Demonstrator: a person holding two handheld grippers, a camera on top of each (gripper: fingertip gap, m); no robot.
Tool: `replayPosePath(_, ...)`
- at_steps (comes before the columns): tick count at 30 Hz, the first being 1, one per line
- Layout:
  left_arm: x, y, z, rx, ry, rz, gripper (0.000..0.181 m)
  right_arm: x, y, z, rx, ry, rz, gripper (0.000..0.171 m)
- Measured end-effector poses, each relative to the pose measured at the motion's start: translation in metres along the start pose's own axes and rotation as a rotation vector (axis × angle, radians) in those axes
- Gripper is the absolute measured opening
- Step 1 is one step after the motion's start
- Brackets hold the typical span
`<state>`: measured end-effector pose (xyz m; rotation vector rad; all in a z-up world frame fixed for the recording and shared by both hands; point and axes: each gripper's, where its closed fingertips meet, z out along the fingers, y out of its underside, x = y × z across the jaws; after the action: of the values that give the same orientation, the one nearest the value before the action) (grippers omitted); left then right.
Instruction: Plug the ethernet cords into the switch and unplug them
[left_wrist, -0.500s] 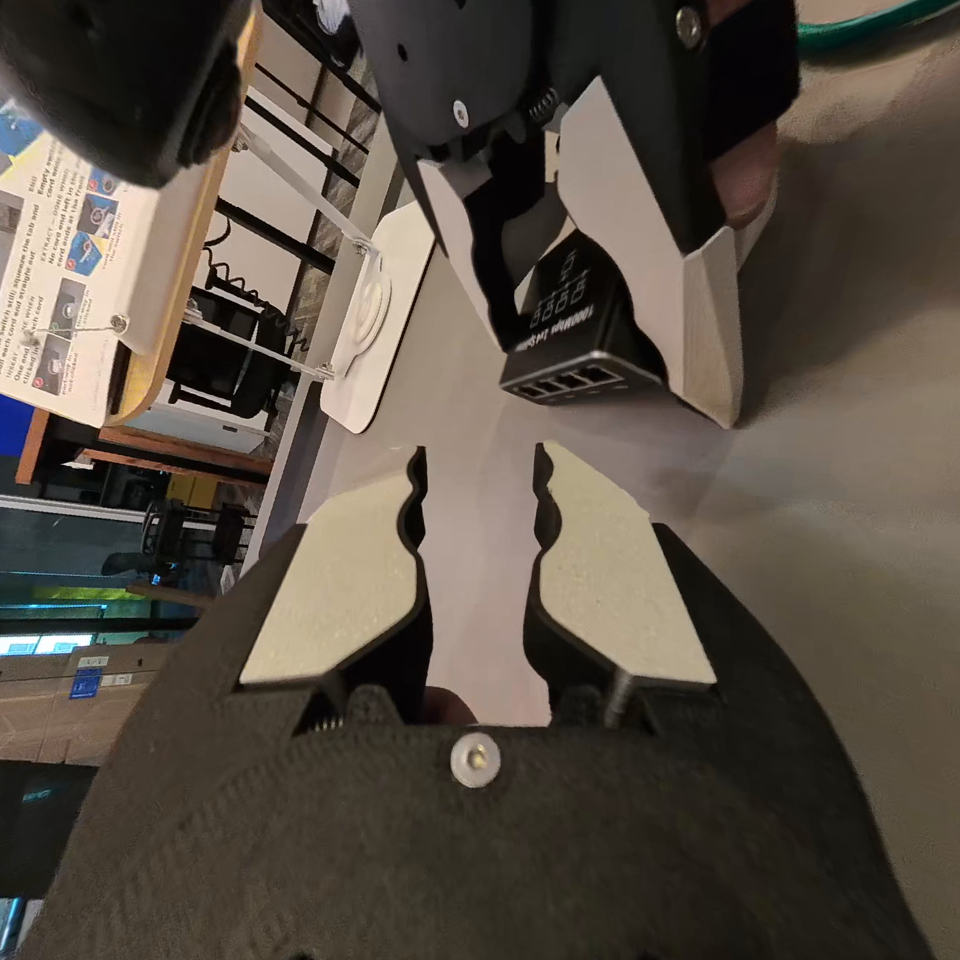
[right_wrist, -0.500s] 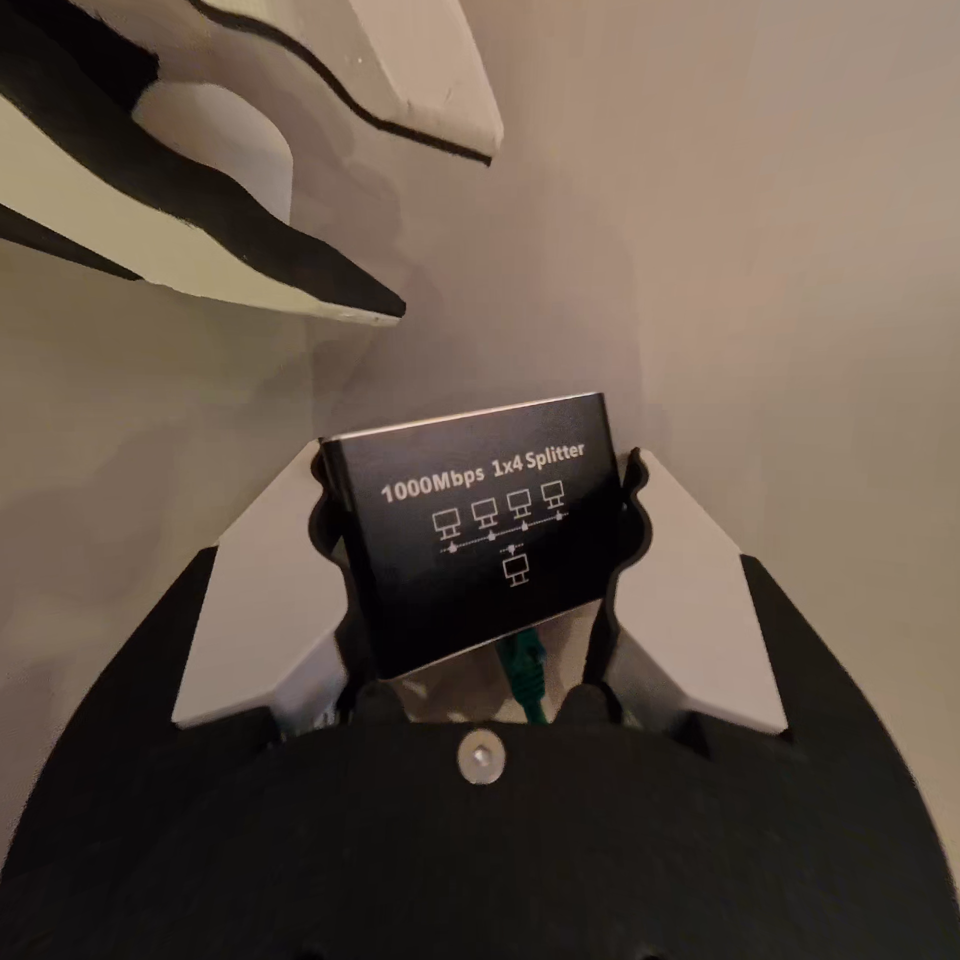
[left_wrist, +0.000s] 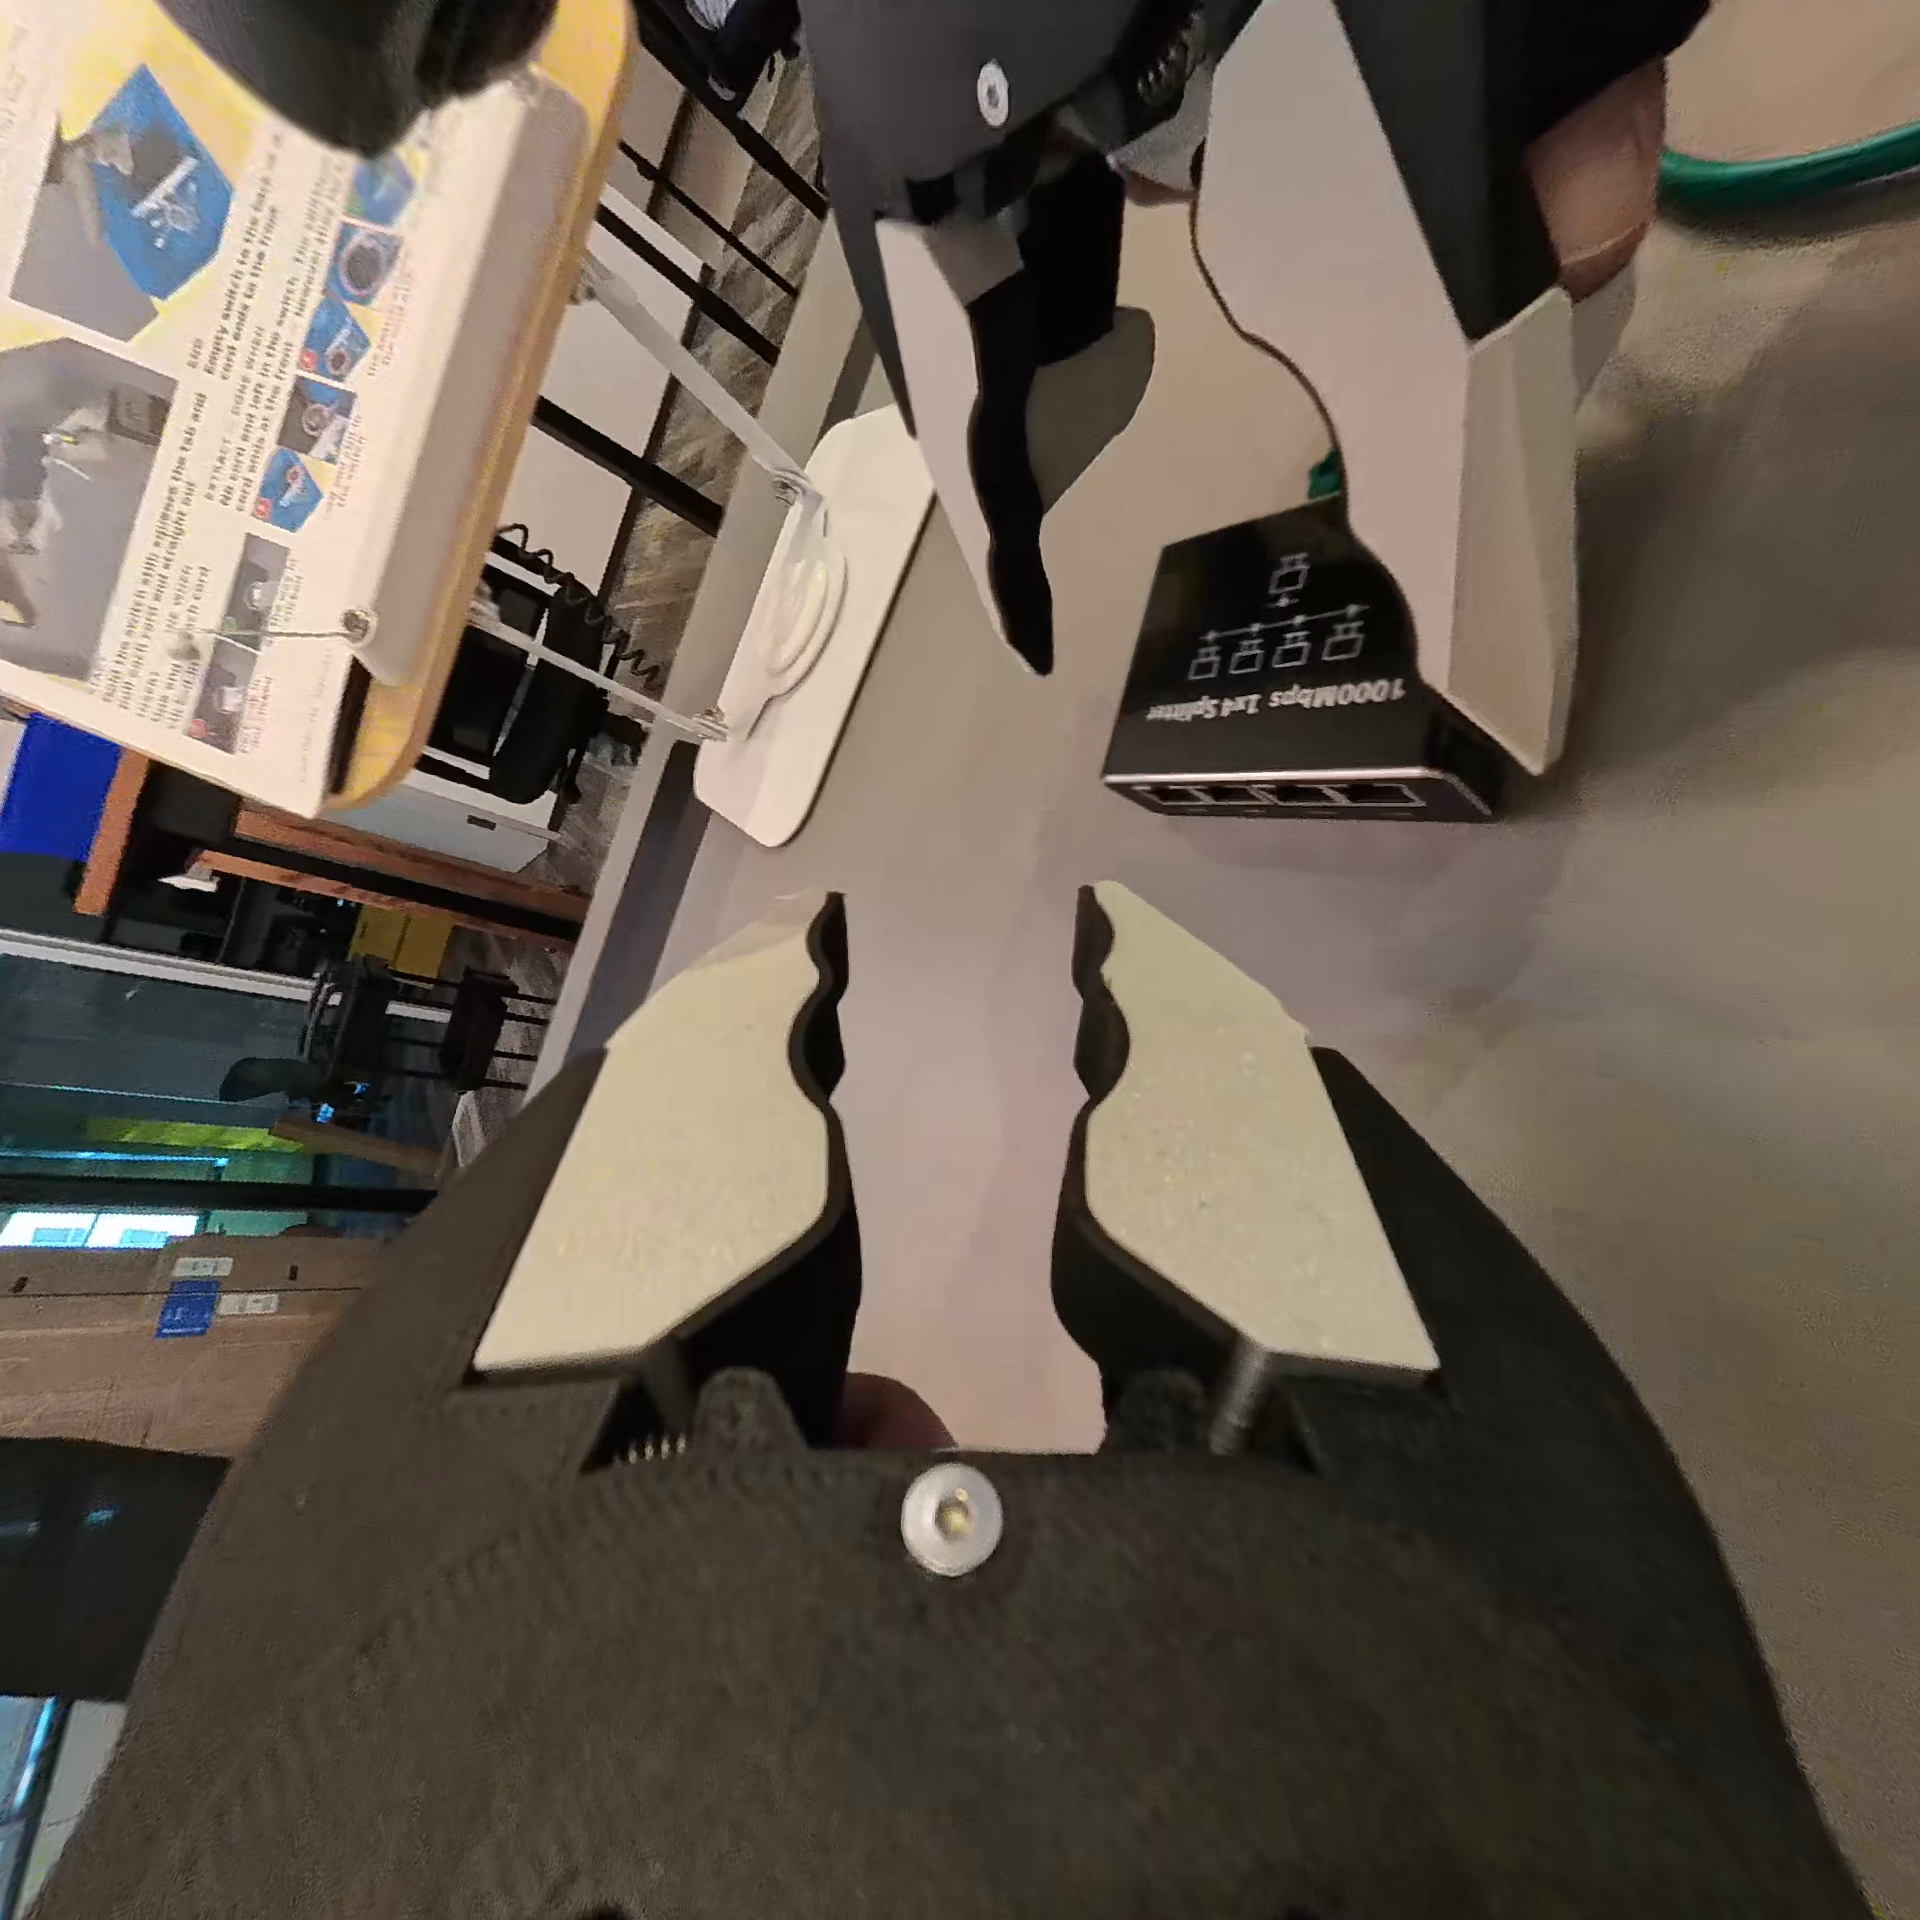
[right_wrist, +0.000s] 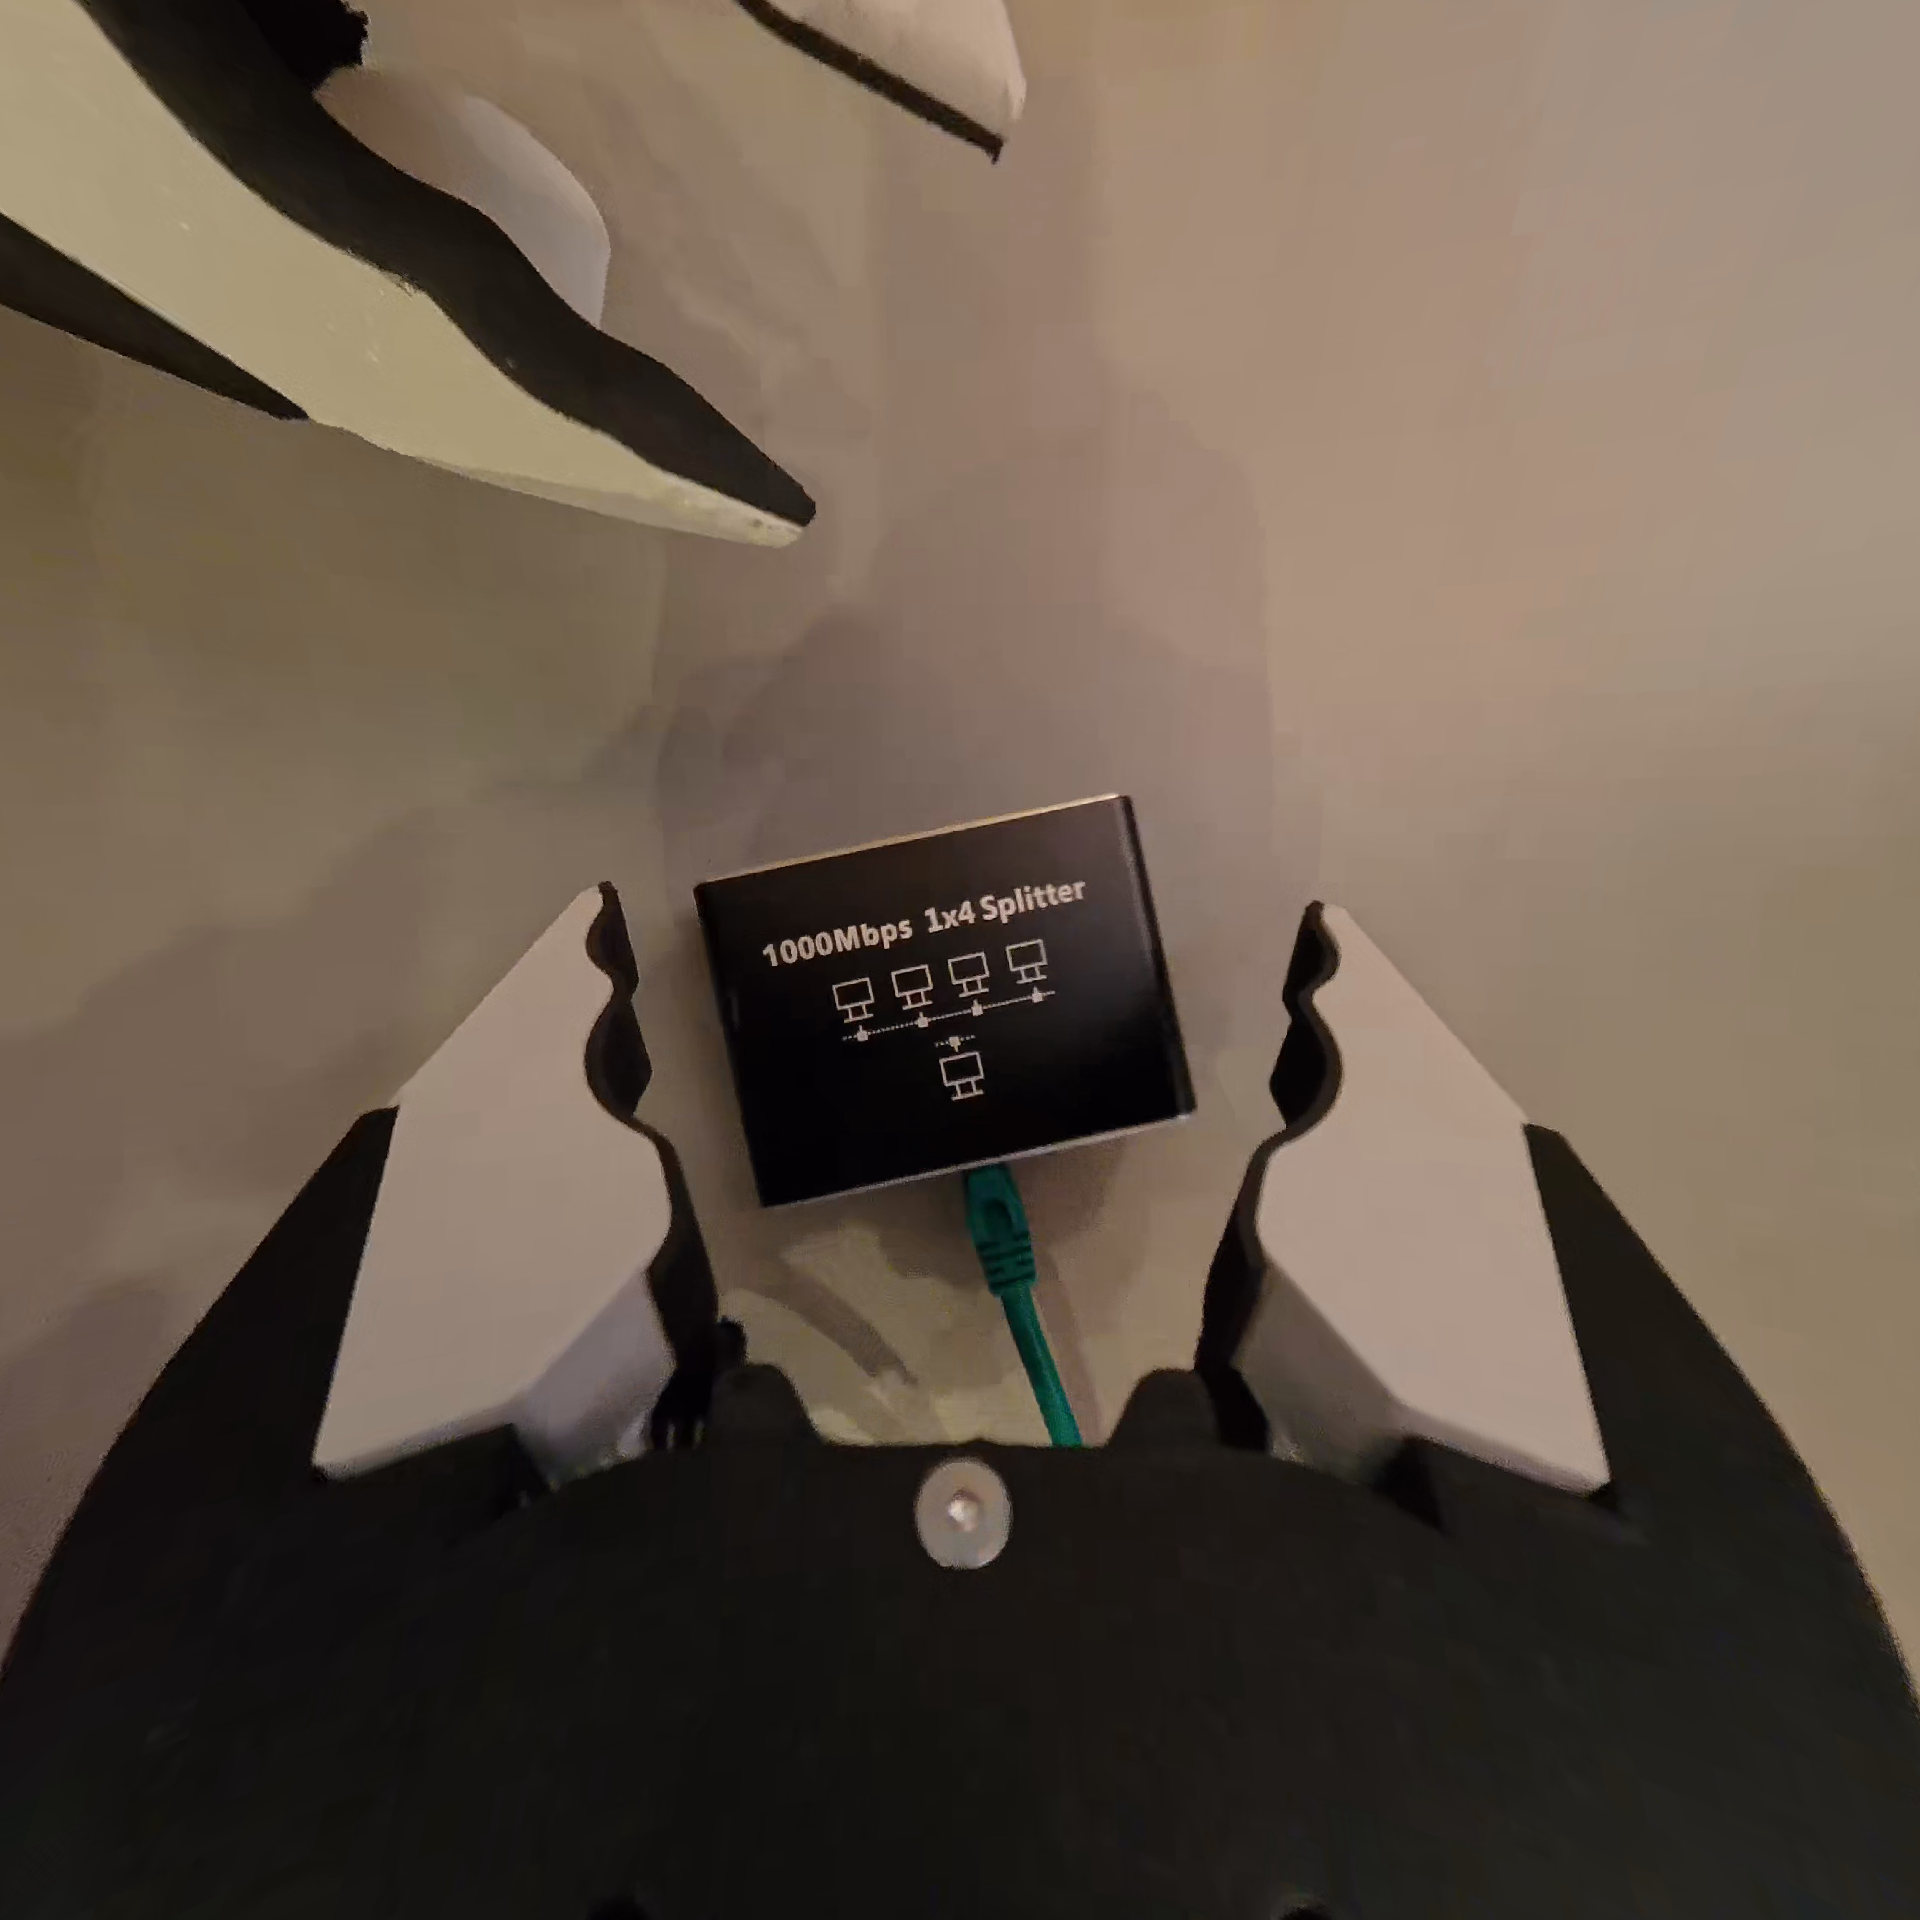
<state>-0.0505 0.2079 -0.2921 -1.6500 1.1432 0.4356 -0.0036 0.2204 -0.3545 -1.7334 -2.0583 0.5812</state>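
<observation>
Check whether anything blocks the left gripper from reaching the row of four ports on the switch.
Nothing visible does. The left gripper faces the switch across bare table; the four ports look empty, and the open right gripper straddles the switch from behind.

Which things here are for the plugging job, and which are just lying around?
For the job: switch, green ethernet cord, left gripper, right gripper.

Just lying about: instruction sheet, white stand base, cardboard boxes.
</observation>
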Motion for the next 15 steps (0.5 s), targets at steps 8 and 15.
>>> replayPosePath(8,-0.085,-0.010,-0.039,-0.053,-0.133,0.035,0.040,0.003,-0.008,-0.024,0.068,0.078,-0.009,0.108)
replayPosePath(15,-0.176,0.073,-0.102,-0.335,-0.235,-0.010,0.039,-0.001,-0.011,-0.028,0.115,0.135,-0.029,0.098)
